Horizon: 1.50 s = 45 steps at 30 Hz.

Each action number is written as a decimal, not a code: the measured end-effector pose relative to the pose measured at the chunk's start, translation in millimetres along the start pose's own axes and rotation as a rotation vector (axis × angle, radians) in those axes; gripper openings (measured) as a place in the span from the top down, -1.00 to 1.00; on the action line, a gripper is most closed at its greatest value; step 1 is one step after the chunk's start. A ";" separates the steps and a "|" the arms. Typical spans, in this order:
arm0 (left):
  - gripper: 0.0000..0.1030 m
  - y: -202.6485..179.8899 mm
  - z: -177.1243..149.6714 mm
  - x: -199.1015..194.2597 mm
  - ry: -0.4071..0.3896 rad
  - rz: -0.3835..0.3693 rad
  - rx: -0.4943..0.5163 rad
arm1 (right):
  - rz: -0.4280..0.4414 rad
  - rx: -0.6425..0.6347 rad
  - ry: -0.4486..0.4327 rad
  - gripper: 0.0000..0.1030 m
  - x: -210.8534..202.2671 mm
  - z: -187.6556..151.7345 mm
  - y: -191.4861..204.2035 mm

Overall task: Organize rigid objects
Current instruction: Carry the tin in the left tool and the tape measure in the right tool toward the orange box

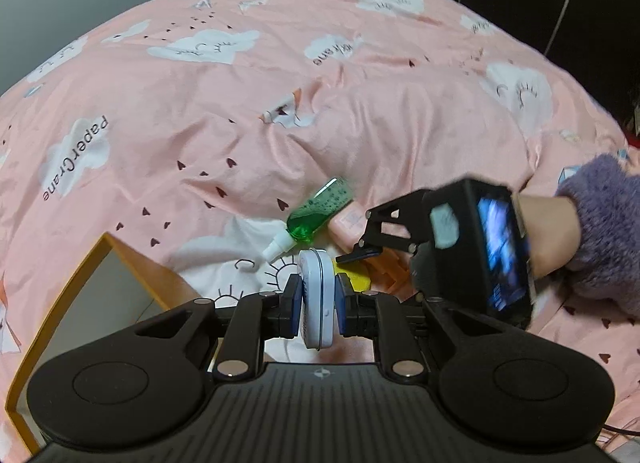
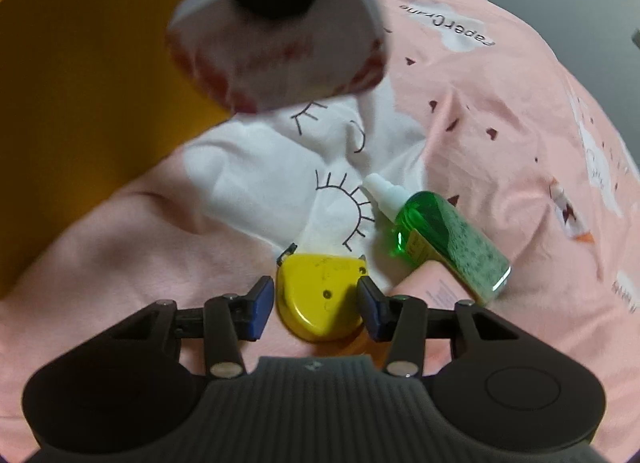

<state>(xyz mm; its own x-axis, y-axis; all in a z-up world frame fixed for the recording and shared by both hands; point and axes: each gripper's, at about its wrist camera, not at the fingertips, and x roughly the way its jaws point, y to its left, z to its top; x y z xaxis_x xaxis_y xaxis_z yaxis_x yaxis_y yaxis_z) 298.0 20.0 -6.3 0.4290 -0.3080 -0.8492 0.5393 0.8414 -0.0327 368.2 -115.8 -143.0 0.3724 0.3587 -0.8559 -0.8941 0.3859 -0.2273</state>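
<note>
We see a pink quilt (image 1: 380,123) printed with white clouds and small dark hearts. At centre lies a green bottle (image 2: 448,235) with a white cap, beside a yellow case (image 2: 320,299). An orange-rimmed box (image 1: 104,283) sits lower left.

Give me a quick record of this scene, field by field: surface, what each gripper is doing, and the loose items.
surface: pink quilt
left gripper: shut on white tin, held on edge
right gripper: open, fingers either side of yellow case, no clear contact
loose items: green bottle lying flat, pink tube under it
container: orange box at left
</note>
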 end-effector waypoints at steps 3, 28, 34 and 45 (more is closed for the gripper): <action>0.63 8.5 -4.2 -5.8 -0.028 -0.024 -0.037 | -0.042 -0.060 0.027 -0.01 8.0 4.5 9.1; 0.65 28.1 -68.7 -92.7 -0.174 0.025 -0.150 | -0.127 0.005 0.069 0.00 -41.4 33.7 24.1; 0.65 35.7 -92.3 -104.3 -0.149 0.055 -0.175 | -0.073 0.101 -0.061 0.00 -109.1 58.0 17.7; 0.65 73.4 -139.0 -88.8 -0.046 -0.033 -0.362 | 0.107 -0.108 -0.165 0.00 -153.2 140.0 71.1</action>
<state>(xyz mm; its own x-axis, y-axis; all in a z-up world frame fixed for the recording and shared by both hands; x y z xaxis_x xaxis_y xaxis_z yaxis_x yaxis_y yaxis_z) 198.8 170.8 -6.6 0.4524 -0.3506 -0.8200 0.2657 0.9307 -0.2513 282.4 -24.4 37.0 0.3020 0.5300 -0.7924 -0.9487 0.2487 -0.1952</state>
